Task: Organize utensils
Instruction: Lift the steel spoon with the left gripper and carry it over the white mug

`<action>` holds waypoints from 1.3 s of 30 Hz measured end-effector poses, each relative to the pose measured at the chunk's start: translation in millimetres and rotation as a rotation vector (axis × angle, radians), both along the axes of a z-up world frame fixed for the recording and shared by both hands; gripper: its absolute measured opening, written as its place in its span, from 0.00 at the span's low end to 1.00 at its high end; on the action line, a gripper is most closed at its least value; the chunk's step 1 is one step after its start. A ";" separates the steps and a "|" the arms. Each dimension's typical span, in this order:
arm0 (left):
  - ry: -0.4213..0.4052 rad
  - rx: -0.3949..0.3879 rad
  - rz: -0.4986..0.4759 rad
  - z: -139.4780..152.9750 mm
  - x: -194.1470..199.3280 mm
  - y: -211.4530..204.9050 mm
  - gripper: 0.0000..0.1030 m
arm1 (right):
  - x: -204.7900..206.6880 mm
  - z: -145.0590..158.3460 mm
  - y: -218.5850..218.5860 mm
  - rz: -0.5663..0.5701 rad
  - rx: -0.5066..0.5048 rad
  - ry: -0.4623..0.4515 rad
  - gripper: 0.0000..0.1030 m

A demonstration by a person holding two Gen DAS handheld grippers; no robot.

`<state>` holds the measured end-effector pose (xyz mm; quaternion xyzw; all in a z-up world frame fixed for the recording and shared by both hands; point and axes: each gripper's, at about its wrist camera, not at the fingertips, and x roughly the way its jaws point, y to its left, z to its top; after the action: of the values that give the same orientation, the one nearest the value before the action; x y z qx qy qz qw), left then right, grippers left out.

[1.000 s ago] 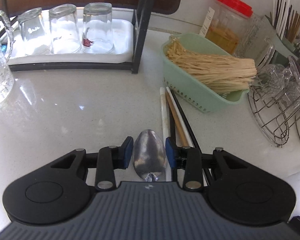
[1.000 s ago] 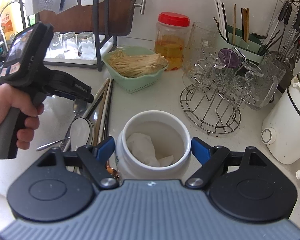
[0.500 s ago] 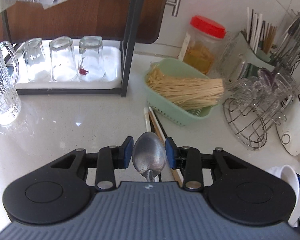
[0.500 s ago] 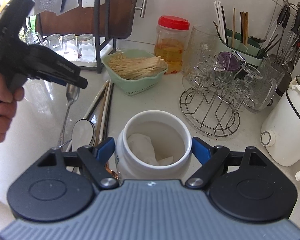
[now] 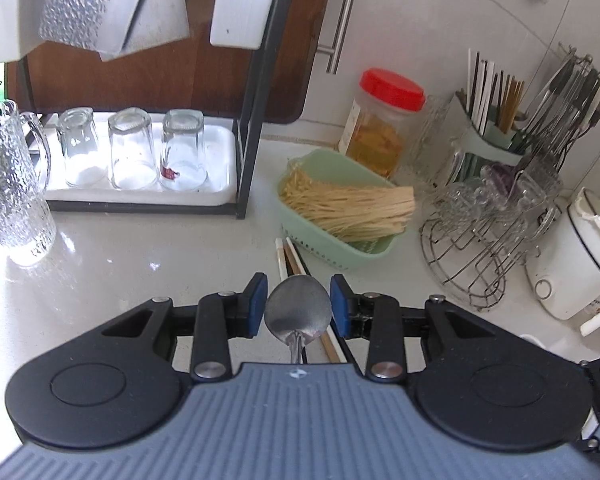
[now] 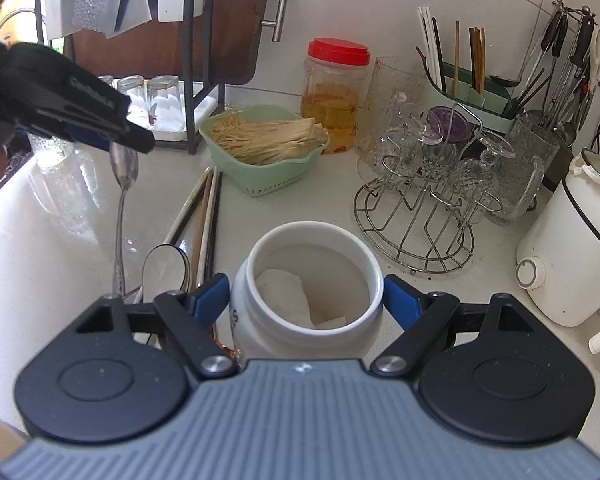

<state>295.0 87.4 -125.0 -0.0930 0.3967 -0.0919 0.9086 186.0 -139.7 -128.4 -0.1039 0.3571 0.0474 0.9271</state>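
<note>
Spoon (image 5: 298,310) fills the middle of our left wrist view, its bowl clamped between the blue pads (image 5: 257,305) of the left gripper (image 5: 299,305). The bowl faces forward, the neck running back toward the camera. Chopsticks (image 5: 290,257) lie on the counter (image 5: 120,264) beyond, pointing at the green basket (image 5: 340,254).

From the right wrist we see that spoon hanging off the counter, bowl up, long handle dropping almost straight down. The right gripper (image 6: 306,300) stands wide around the white jar (image 6: 312,276); we cannot quite tell whether its pads press the sides. A second spoon (image 6: 164,260) lies beside the chopsticks.
</note>
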 end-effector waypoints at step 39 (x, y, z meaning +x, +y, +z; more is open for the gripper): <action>-0.260 -0.099 -0.270 123.6 -14.2 -56.6 0.38 | -7.6 -3.7 9.2 -0.018 -0.039 -0.066 0.81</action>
<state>280.8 30.9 -1.4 -0.0707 0.2799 -0.2438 0.9259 178.4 -130.6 -132.1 -0.1205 0.3281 0.0288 0.9365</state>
